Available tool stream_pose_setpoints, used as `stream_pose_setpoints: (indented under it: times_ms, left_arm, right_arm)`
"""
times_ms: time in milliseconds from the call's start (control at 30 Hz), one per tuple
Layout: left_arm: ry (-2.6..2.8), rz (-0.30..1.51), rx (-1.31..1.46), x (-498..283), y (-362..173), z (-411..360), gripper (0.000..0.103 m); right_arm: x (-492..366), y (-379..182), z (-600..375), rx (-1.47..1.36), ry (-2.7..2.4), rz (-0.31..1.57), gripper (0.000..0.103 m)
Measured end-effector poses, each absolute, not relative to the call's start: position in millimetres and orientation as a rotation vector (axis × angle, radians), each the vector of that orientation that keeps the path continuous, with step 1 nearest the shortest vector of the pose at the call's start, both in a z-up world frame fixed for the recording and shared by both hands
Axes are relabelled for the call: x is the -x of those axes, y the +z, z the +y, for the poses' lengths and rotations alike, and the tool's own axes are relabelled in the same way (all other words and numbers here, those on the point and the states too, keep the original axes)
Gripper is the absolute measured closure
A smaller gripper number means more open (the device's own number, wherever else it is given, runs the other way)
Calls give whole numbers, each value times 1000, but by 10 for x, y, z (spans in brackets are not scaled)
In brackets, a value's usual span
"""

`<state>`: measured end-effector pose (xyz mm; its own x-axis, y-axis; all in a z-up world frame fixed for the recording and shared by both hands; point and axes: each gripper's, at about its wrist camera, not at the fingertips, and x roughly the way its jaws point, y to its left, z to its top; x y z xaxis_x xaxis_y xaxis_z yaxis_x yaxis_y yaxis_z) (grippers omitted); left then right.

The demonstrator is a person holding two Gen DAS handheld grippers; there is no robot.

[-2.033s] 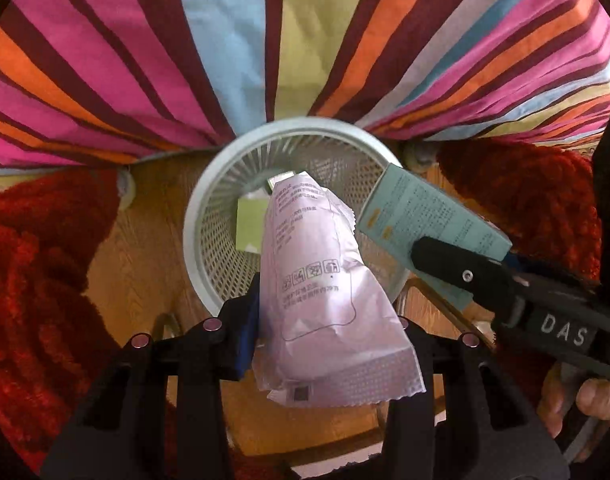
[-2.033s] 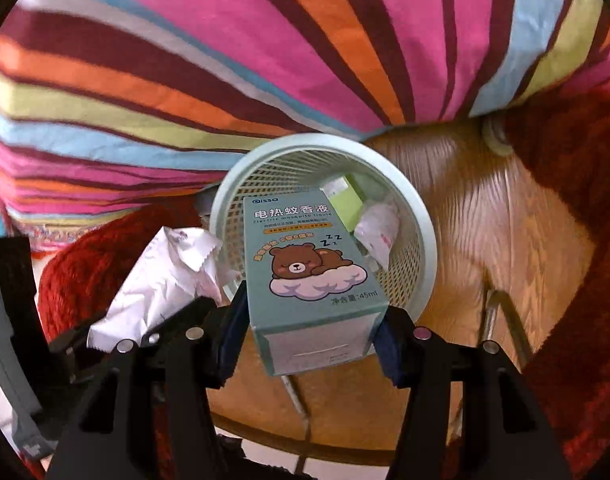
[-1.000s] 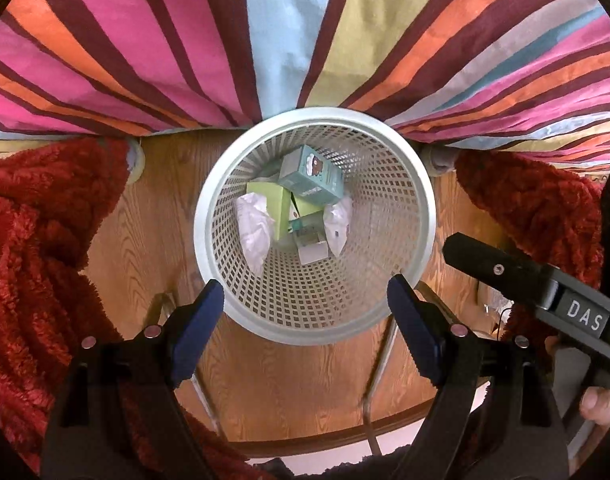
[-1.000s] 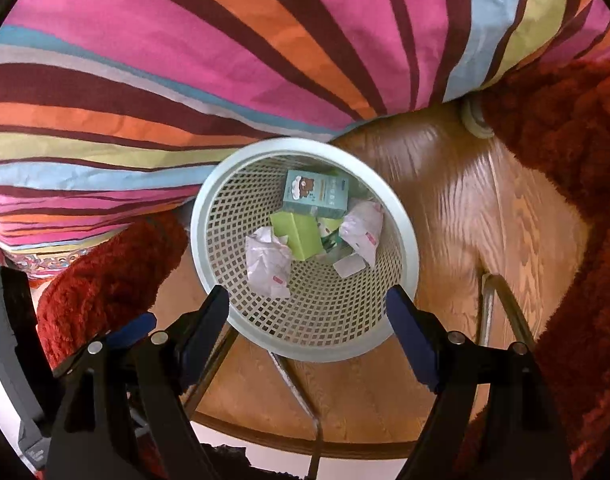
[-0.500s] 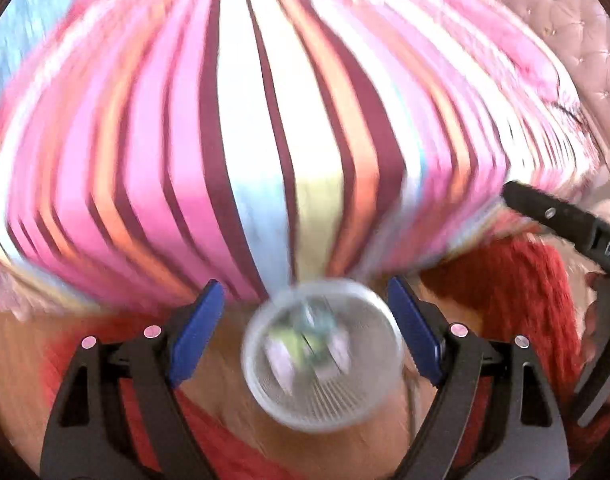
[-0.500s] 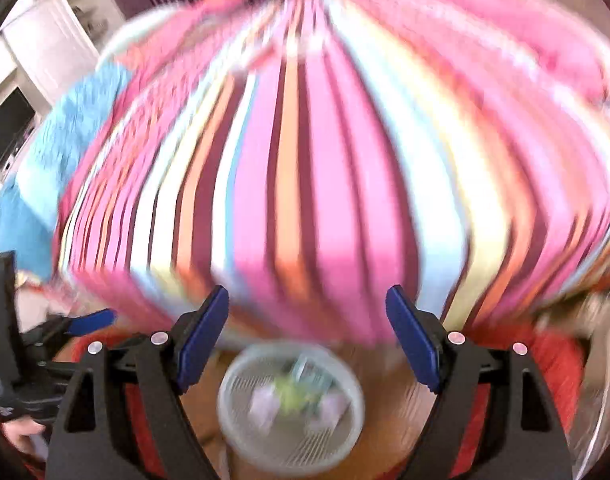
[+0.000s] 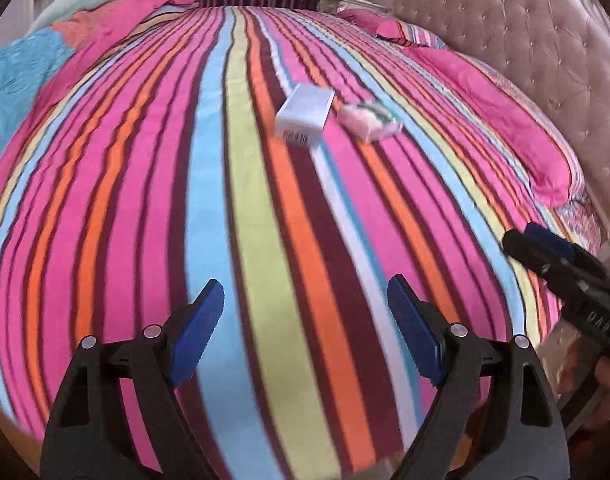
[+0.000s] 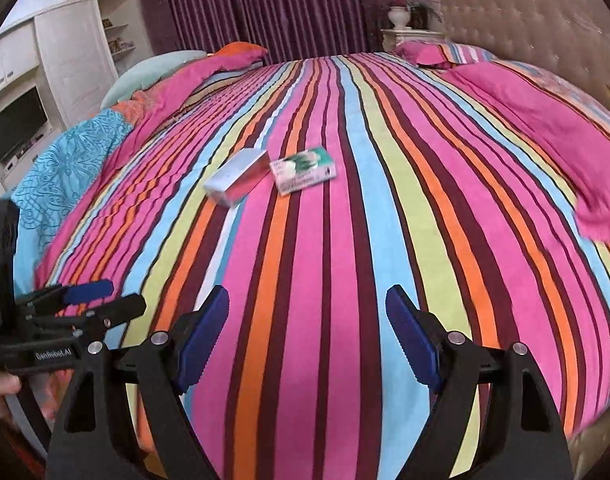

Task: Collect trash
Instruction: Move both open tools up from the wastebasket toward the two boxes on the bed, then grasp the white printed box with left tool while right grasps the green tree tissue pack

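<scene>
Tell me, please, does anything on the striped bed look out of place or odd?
Yes. Two small cartons lie loose in the middle of the striped bedspread: a silver box and, right beside it, a white and green box. Both sit askew to the stripes. They look like litter on an otherwise made bed. Nothing seems spilled or torn.

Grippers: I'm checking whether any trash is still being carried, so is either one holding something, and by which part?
Nothing is held. The left gripper and right gripper are both open and empty above the striped bedspread.
</scene>
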<state>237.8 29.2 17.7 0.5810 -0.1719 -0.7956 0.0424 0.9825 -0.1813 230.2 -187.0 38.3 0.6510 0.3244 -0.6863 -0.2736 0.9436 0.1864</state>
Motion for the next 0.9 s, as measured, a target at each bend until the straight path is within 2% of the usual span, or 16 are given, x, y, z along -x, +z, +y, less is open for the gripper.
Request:
stream_pose_setpoints:
  times_ms: [500, 900]
  left_arm:
    - [-159, 972, 190, -3753, 41, 308, 21]
    - [-147, 1012, 124, -4315, -68, 278, 22]
  right_arm:
    - [-3177, 202, -1629, 68, 430, 837, 26]
    - [-3583, 116, -1334, 174, 478, 819, 26]
